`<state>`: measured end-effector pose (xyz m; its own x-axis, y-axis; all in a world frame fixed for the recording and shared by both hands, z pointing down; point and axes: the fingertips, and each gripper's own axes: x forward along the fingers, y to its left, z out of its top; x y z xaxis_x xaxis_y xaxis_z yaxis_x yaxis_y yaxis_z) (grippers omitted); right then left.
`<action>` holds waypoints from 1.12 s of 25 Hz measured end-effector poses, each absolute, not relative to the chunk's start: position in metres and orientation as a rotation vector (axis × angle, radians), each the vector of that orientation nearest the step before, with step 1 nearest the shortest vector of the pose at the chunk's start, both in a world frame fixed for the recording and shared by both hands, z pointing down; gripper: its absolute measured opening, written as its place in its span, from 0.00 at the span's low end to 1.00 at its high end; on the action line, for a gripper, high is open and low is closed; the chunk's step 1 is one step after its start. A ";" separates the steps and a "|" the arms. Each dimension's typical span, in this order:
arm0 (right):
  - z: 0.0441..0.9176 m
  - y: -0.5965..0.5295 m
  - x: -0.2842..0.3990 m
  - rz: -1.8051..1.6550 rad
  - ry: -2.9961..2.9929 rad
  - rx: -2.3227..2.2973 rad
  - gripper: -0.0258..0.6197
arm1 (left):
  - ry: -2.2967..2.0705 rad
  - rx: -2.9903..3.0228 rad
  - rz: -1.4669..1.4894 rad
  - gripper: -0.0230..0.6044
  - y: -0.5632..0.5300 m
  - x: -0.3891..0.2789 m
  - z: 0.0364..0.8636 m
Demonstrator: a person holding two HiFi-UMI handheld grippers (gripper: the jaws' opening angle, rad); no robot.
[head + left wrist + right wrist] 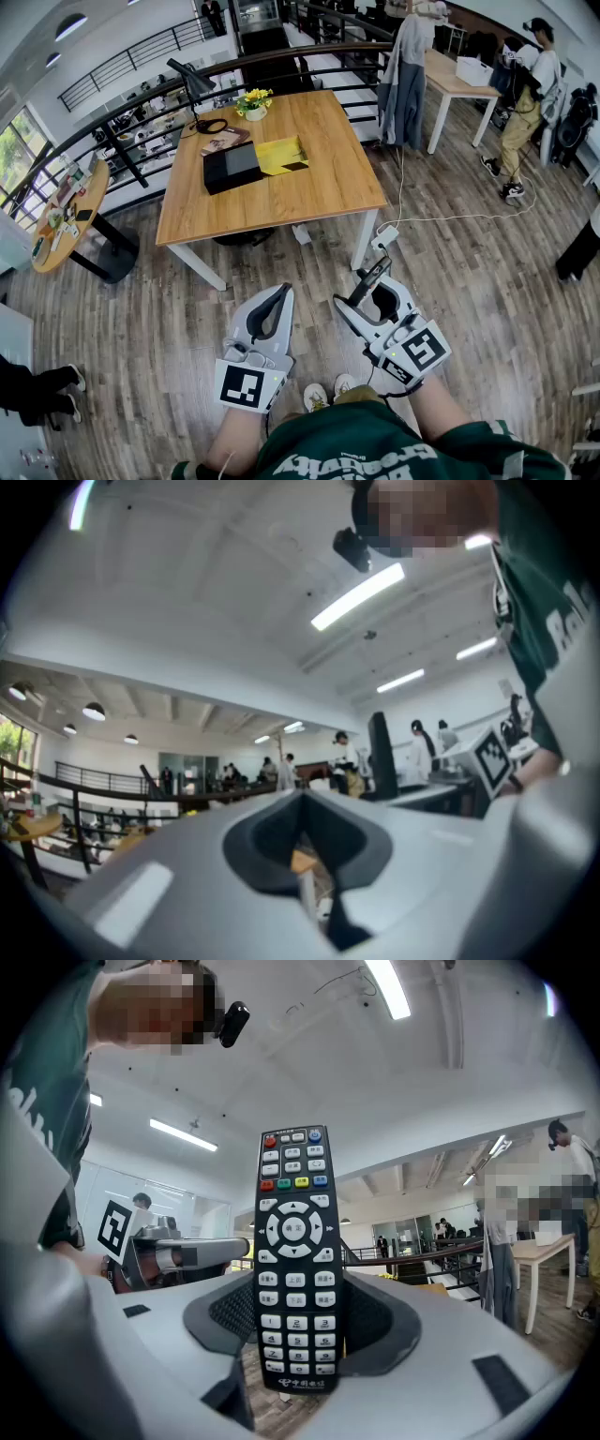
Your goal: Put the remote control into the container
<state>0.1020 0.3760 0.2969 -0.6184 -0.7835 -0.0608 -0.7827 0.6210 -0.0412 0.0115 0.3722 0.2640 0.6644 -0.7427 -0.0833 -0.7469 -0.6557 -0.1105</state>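
Observation:
The black remote control (295, 1269) stands upright between the jaws of my right gripper (298, 1290), buttons toward the camera, and the gripper is shut on it. In the head view the remote control (377, 273) sticks up out of the right gripper (367, 292), low over the wooden floor and well short of the table. A black box-like container (232, 166) lies on the wooden table (309, 192). My left gripper (279, 295) hangs beside the right one. In its own view the left gripper (300, 803) has its jaws together with nothing between them.
On the table are a yellow flat item (281, 155), a book (223, 141), a flower pot (254, 103) and a desk lamp (192, 80). A white power strip (384, 236) with a cable lies by the table leg. A round table (70, 211) stands left; a person (525, 103) stands far right.

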 end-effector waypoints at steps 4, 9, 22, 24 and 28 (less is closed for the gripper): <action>0.299 0.377 0.102 -0.020 2.767 -1.327 0.43 | 1.227 -2.739 0.035 0.03 0.372 0.014 0.268; 0.303 0.377 0.101 -0.032 2.778 -1.323 0.43 | 1.229 -2.746 0.035 0.03 0.371 0.018 0.267; 0.305 0.371 0.113 -0.049 2.784 -1.290 0.43 | 1.255 -2.739 0.023 0.03 0.370 0.032 0.273; 0.309 0.369 0.119 -0.053 2.788 -1.282 0.43 | 1.273 -2.734 0.019 0.03 0.367 0.037 0.275; 0.312 0.361 0.129 -0.060 2.787 -1.264 0.43 | 1.298 -2.707 -0.030 0.03 0.359 0.042 0.283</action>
<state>0.1294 0.3606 0.3124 -0.6561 -0.7525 -0.0571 -0.7493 0.6586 -0.0691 0.0419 0.3590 0.2828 0.6277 -0.7773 -0.0419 -0.7745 -0.6183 -0.1334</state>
